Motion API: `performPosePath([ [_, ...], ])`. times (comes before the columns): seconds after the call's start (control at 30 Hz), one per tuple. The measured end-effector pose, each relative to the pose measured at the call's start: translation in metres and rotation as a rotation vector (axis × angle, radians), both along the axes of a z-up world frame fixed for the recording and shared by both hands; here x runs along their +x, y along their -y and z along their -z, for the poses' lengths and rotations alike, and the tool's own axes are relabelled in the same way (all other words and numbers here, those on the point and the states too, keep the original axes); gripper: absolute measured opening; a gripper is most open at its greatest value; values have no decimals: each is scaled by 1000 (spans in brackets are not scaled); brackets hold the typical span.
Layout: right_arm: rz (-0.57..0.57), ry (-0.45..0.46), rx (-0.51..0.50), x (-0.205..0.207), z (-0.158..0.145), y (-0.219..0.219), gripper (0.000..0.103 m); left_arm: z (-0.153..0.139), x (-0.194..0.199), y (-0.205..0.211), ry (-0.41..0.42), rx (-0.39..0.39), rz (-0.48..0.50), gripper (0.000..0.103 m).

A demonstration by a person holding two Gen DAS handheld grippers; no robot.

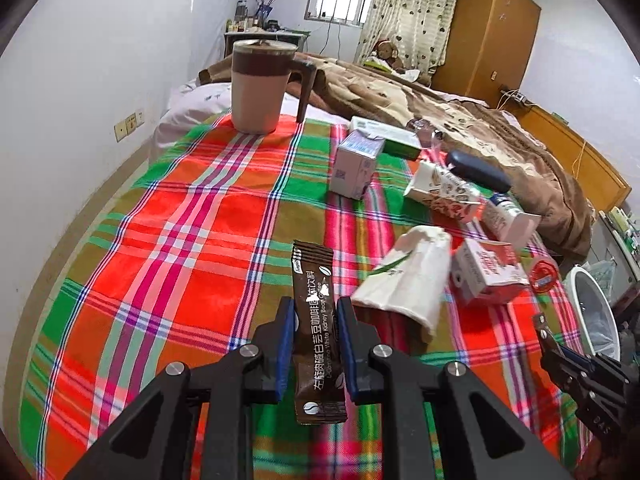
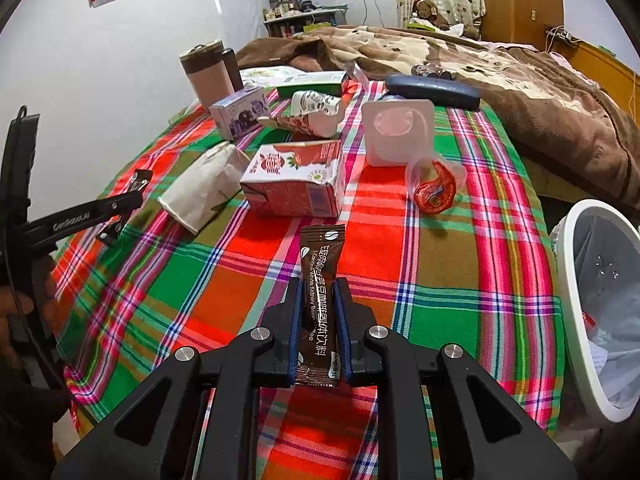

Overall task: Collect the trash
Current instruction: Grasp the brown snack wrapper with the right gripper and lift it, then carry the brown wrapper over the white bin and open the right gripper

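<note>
Each claw, the left gripper and the right gripper, is pinching its own brown coffee sachet above the plaid cloth, so both should be travelling level to the white bin before letting go.

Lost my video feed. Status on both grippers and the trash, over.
Left gripper shut on a brown coffee sachet. Right gripper shut on a second sachet. Cartons and paper cup still on the bedspread. Bin at right, path clear.
</note>
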State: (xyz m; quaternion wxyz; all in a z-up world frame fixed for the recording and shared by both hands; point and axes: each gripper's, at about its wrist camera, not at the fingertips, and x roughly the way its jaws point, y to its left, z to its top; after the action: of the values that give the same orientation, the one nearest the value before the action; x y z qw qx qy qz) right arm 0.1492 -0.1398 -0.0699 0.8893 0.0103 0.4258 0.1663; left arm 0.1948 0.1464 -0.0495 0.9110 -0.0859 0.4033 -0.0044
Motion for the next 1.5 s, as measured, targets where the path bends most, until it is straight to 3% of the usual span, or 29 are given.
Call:
performPosePath([
  [0.6,69,83,39,-16,-30,44,16,-54,-38,84,109,7,181,22],
  [1.5,312,124,25,-27,-42,169,16,-60,-32,274,125,-38,547,22],
])
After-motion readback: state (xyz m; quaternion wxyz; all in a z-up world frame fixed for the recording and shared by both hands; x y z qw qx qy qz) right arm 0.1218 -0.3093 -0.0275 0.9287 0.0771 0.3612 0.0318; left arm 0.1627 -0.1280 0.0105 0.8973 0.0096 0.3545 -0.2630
